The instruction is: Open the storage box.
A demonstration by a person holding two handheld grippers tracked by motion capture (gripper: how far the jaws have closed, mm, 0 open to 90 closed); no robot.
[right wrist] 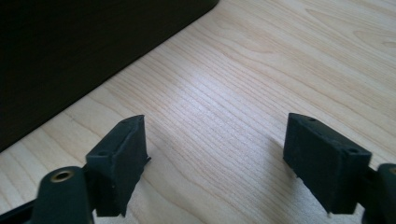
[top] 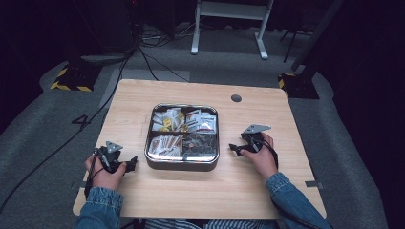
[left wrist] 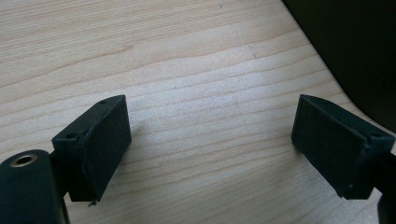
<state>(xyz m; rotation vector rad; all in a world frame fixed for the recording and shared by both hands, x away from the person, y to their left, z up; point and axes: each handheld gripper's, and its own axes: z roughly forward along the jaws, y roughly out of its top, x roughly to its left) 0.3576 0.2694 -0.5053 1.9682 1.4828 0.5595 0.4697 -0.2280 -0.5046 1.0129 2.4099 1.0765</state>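
Observation:
A square metal tin (top: pixel 182 163) with four compartments sits mid-table, holding wrapped packets and sweets. My left gripper (top: pixel 133 162) rests on the wooden table (top: pixel 248 188) just left of the tin, jaws pointing toward it. In the left gripper view the left gripper (left wrist: pixel 212 144) stands open over bare wood, with the tin's dark wall (left wrist: pixel 355 51) at the upper right. My right gripper (top: pixel 232 148) rests just right of the tin, pointing at it. The right gripper view has the right gripper (right wrist: pixel 215 158) open with nothing between its pads, and the tin's dark side (right wrist: pixel 70 56) at the upper left.
A round cable hole (top: pixel 236 98) is in the table near its far edge. Cables (top: pixel 95 114) run across the grey floor at left. A white desk frame (top: pixel 229 28) stands behind the table. The person's denim sleeves (top: pixel 291 200) come in from below.

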